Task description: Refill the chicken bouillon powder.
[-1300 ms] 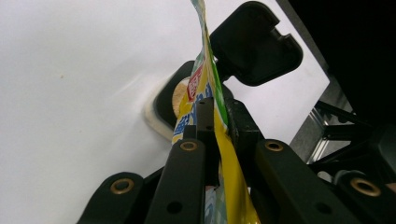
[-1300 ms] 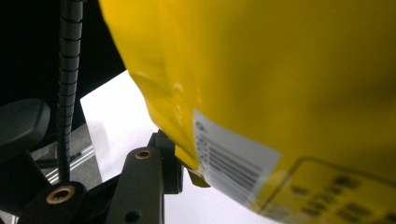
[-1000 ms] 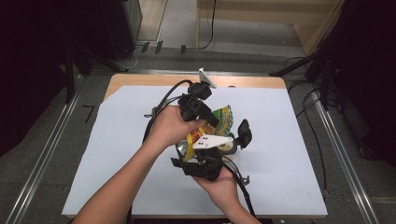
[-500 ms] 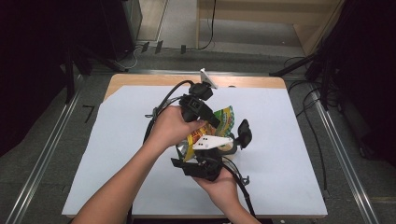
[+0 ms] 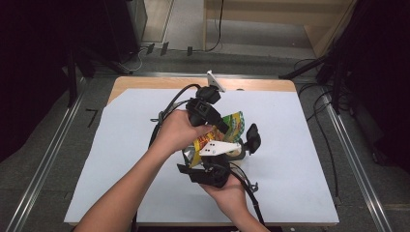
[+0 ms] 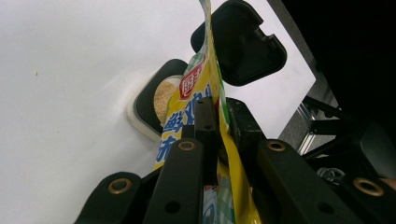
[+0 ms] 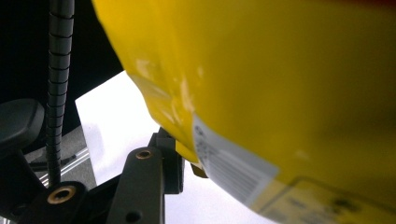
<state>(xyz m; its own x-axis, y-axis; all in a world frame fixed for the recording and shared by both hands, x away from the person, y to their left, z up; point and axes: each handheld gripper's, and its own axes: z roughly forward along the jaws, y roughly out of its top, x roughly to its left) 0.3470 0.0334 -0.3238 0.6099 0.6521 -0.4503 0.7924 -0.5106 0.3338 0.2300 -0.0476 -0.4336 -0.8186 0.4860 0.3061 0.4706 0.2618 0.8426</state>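
A yellow-green printed pouch (image 5: 233,124) hangs tilted above the table's middle, gripped at both ends. My left gripper (image 5: 220,126) comes from the upper left, and its jaws are shut on the pouch's (image 6: 196,93) thin upper edge. From below, my right gripper (image 5: 205,162) grips the silver bottom end. In the right gripper view the pouch (image 7: 280,93) hides one jaw of that gripper (image 7: 196,163). Under the pouch sits a small black container (image 6: 161,95) of tan powder, with its black lid (image 6: 243,44) flipped open.
A white sheet (image 5: 121,159) covers the wooden table. A small white object (image 5: 212,79) stands at the far edge. Black cables (image 5: 169,104) trail from both grippers. Metal rails (image 5: 43,164) run along both sides on the floor.
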